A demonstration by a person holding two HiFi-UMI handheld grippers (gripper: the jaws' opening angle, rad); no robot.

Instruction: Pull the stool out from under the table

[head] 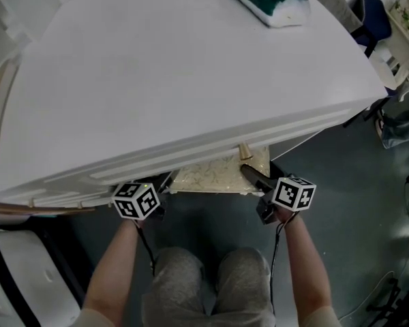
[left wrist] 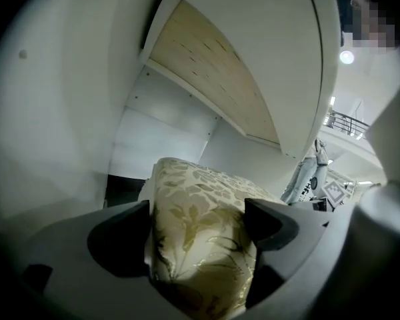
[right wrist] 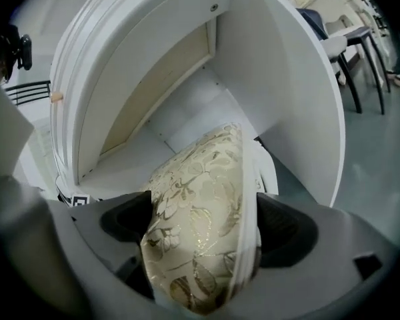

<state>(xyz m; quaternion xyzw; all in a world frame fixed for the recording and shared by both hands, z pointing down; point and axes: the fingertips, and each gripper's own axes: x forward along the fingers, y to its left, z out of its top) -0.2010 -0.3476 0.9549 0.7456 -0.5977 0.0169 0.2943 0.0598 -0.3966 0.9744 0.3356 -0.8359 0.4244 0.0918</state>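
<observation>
1. Head view: the stool (head: 215, 172) sits mostly under the white table (head: 191, 80), with only its patterned seat edge showing.
2. Left gripper (left wrist: 197, 222) and right gripper (right wrist: 203, 222) jaws are spread wide, straddling that edge and apparently not clamped.
3. Gripping and pulling remain.

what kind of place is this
Probably an indoor room furnished like a home or office, perhaps a workspace. A white table has a cushioned stool tucked under it. More chairs stand on a smooth grey floor behind.
</observation>
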